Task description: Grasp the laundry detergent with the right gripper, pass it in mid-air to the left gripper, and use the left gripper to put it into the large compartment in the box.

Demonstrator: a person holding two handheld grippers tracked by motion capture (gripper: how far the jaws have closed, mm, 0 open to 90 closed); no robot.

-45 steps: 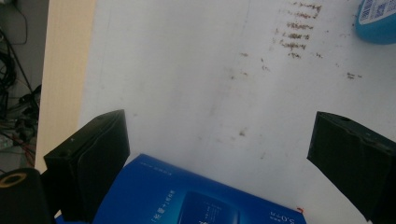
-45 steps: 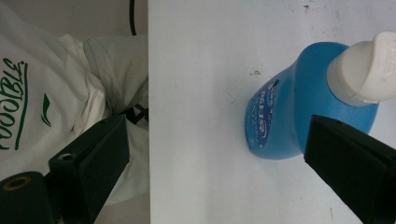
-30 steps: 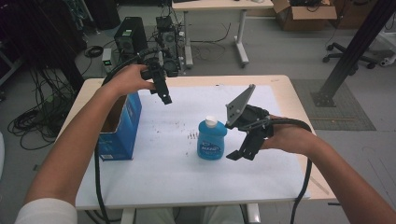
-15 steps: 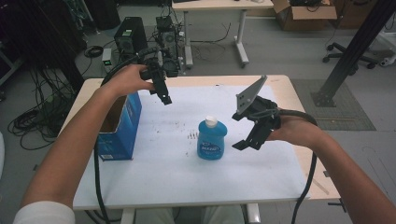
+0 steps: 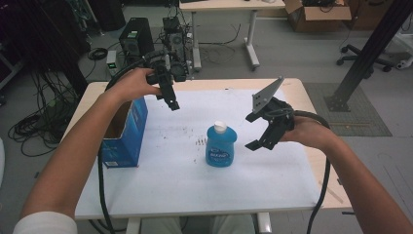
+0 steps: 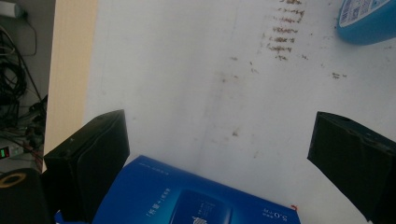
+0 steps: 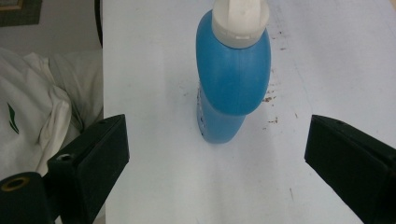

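Observation:
A blue bottle (image 5: 220, 145) with a white cap stands upright in the middle of the white table top (image 5: 195, 180). The same bottle (image 7: 232, 74) rises ahead of my right gripper (image 7: 215, 158), whose jaws stand wide apart with nothing between them. In the high view my right gripper (image 5: 255, 131) hangs open just right of the bottle, apart from it. My left gripper (image 5: 170, 100) hovers open over the table's far left, beside an open blue carton (image 5: 124, 131). The carton's top (image 6: 196, 196) lies below my left gripper (image 6: 219, 154), and the bottle's base (image 6: 369, 21) shows at the upper right.
Brown specks (image 5: 199, 141) mark the table top left of the bottle. Computer cases (image 5: 136, 41) and cables (image 5: 29, 126) sit on the floor beyond and left of the table. A person's white clothing (image 7: 42, 112) lies past the table's near edge.
My right gripper has drawn back to the right, away from the bottle, which stays upright. The left gripper has hardly moved.

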